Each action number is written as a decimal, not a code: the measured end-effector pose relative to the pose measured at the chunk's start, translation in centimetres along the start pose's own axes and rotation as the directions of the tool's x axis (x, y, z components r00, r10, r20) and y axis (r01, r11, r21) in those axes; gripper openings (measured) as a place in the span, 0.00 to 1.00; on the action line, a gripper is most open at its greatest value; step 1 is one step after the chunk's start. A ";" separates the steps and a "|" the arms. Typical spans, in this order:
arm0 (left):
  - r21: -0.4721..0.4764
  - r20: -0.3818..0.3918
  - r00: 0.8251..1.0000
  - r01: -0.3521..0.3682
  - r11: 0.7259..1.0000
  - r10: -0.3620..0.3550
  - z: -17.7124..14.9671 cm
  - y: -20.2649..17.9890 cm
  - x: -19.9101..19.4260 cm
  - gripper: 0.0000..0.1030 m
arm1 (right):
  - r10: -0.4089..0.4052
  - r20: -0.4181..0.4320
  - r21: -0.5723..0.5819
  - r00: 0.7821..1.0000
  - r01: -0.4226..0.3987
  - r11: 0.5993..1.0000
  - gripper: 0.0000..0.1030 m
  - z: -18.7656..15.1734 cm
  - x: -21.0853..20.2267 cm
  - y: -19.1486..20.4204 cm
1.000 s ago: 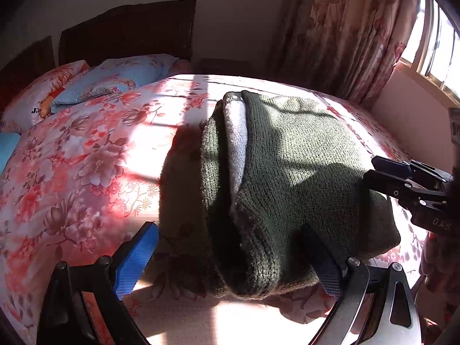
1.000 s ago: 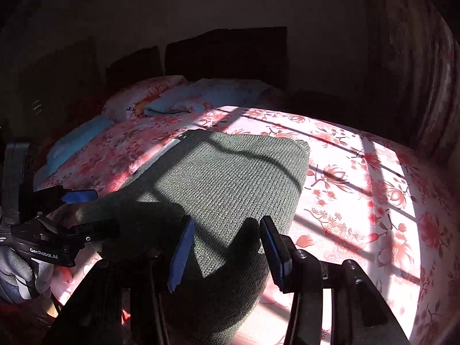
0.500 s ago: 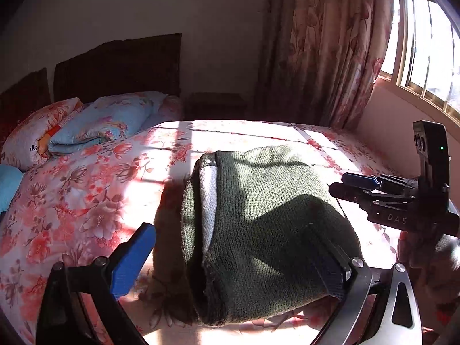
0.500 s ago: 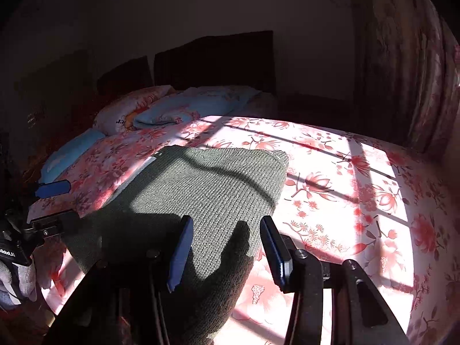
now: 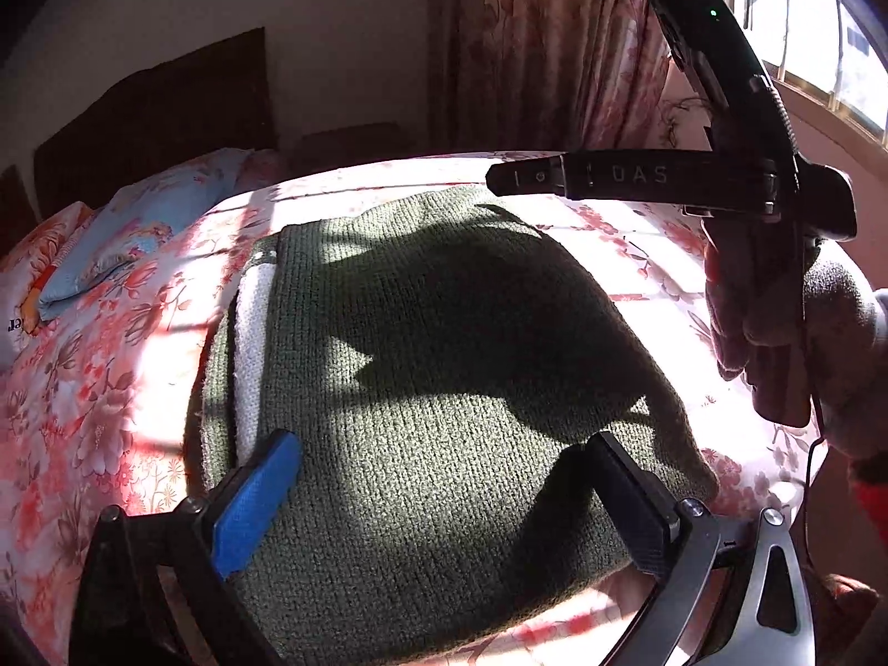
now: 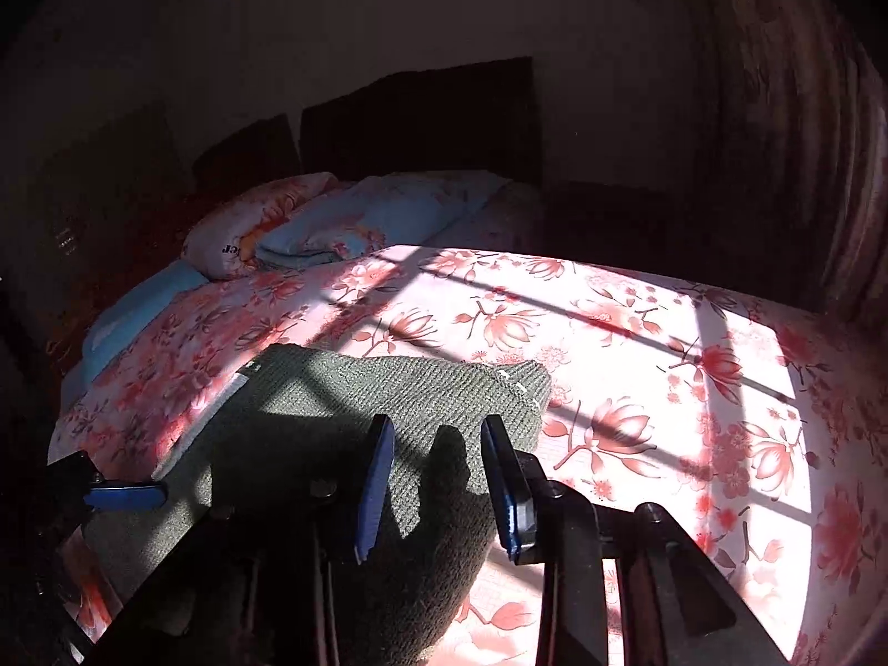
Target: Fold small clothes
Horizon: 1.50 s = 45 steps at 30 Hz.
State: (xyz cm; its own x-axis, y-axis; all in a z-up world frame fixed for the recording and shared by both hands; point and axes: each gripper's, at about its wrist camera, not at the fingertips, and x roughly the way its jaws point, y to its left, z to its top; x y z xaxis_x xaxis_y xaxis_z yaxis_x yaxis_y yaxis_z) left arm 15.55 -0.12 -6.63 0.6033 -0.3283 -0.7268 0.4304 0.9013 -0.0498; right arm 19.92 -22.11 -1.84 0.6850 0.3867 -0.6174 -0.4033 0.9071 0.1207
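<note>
A folded dark green knit garment (image 5: pixel 444 377) with a white lining edge lies flat on the floral bed sheet (image 5: pixel 100 366). It also shows in the right wrist view (image 6: pixel 388 399). My left gripper (image 5: pixel 444 488) is open and empty, its fingers spread just above the garment's near end. My right gripper (image 6: pixel 438 477) is open and empty above the garment's near right part. The right gripper also shows from the side in the left wrist view (image 5: pixel 499 180), raised above the garment's far edge in a gloved hand.
Pillows (image 5: pixel 127 233) and a dark headboard (image 5: pixel 166 111) lie at the far end of the bed. Floral curtains (image 5: pixel 555 44) and a window (image 5: pixel 821 44) stand to the right. Sunlit bare sheet (image 6: pixel 666 366) lies right of the garment.
Both grippers have pulled back and risen from the garment. The left gripper now looks down on the garment's top. The right gripper has lifted higher across the left view.
</note>
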 end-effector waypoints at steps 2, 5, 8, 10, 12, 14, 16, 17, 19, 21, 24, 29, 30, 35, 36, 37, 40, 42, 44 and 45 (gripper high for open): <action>-0.003 0.004 1.000 -0.002 1.000 0.002 -0.1 0.0 0.0 1.00 | 0.007 -0.058 -0.035 0.998 -0.009 0.999 0.32 0.4 2.2 0.1; -0.006 0.004 1.000 -0.003 1.000 0.004 -0.2 0.1 -0.1 1.00 | -0.013 -0.150 -0.074 0.989 0.002 0.997 0.32 -0.3 5.4 0.0; -0.003 0.005 1.000 -0.003 1.000 0.003 -0.5 0.1 -0.3 1.00 | -0.008 -0.104 0.004 0.995 0.008 1.000 0.32 -0.5 3.9 -0.5; 0.001 0.009 1.000 -0.008 1.000 0.008 -0.6 0.1 -0.4 1.00 | -0.001 -0.057 0.029 0.998 0.003 1.000 0.32 -0.8 2.0 -0.1; 0.002 0.012 1.000 -0.013 1.000 0.013 -0.6 0.0 -0.4 1.00 | -0.003 -0.013 -0.001 1.000 0.003 1.000 0.32 -1.5 -0.2 1.0; 0.000 0.015 1.000 -0.016 1.000 0.016 -0.6 0.0 -0.5 1.00 | -0.004 0.010 -0.058 1.000 0.005 0.998 0.32 -2.4 -1.6 2.4; -0.004 0.018 1.000 -0.020 1.000 0.020 -0.7 -0.1 -0.6 1.00 | -0.006 -0.011 -0.120 1.000 0.005 0.993 0.32 -3.7 -2.1 3.7; -0.002 0.019 1.000 -0.023 1.000 0.023 -0.7 -0.1 -0.6 1.00 | -0.028 -0.030 -0.164 0.999 0.023 0.986 0.33 -4.4 -1.9 4.3; 0.005 0.019 0.999 -0.032 0.999 0.032 -0.8 -0.3 -0.7 1.00 | -0.065 0.009 -0.238 0.998 0.065 0.969 0.35 -5.5 -2.3 5.4; 0.005 0.021 0.999 -0.040 0.999 0.040 -1.0 -0.4 -1.0 1.00 | -0.057 0.004 -0.203 0.998 0.057 0.978 0.35 -5.6 -3.2 5.5; 0.005 0.028 0.999 -0.046 0.999 0.046 -1.3 -0.4 -1.6 1.00 | 0.000 0.016 -0.203 1.000 0.004 0.979 0.35 -6.4 -4.2 6.1; 0.009 0.038 0.998 -0.059 0.998 0.059 -2.1 -0.4 -2.5 1.00 | -0.020 -0.003 -0.229 1.000 0.019 0.973 0.35 -8.2 -4.9 6.9; 0.013 0.041 0.997 -0.062 0.998 0.062 -2.3 -0.5 -2.8 1.00 | -0.006 -0.006 -0.207 1.000 0.004 0.978 0.35 -8.3 -5.2 6.6; 0.019 0.051 0.996 -0.076 0.997 0.075 -3.2 -0.4 -3.7 1.00 | 0.005 -0.011 -0.185 1.000 -0.007 0.983 0.35 -10.0 -6.4 6.4; 0.016 0.054 0.995 -0.086 0.996 0.085 -3.4 -0.3 -3.8 1.00 | 0.004 -0.019 -0.183 1.000 -0.007 0.983 0.35 -10.4 -6.8 6.4; 0.008 0.056 0.994 -0.094 0.996 0.093 -3.6 -0.1 -4.0 1.00 | 0.000 -0.032 -0.186 0.999 -0.006 0.983 0.35 -10.8 -7.2 6.6; -0.059 0.109 0.987 -0.111 0.992 0.117 -4.2 0.9 -5.7 1.00 | -0.021 -0.096 -0.210 0.995 0.000 0.978 0.37 -11.9 -8.2 7.3; -0.112 0.183 0.965 -0.168 0.979 0.187 -4.5 1.2 -7.7 1.00 | 0.002 -0.115 -0.176 0.993 -0.023 0.984 0.36 -12.5 -9.8 7.7; -0.133 0.251 0.936 -0.219 0.967 0.246 -4.6 0.8 -9.8 1.00 | -0.004 -0.077 -0.161 0.997 -0.009 0.987 0.37 -12.8 -12.0 8.6; -0.125 0.284 0.923 -0.234 0.964 0.261 -4.7 0.3 -10.7 1.00 | -0.022 -0.046 -0.154 0.999 0.015 0.988 0.37 -12.9 -13.3 9.2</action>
State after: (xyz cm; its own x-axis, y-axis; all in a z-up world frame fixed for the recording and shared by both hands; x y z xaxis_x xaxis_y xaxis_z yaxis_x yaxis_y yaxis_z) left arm 6.07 4.96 -2.10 0.8597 -0.1479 -0.4889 0.1898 0.9811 0.0370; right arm -0.73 -21.09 -2.56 0.6649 0.3583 -0.6554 -0.4816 0.8763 -0.0095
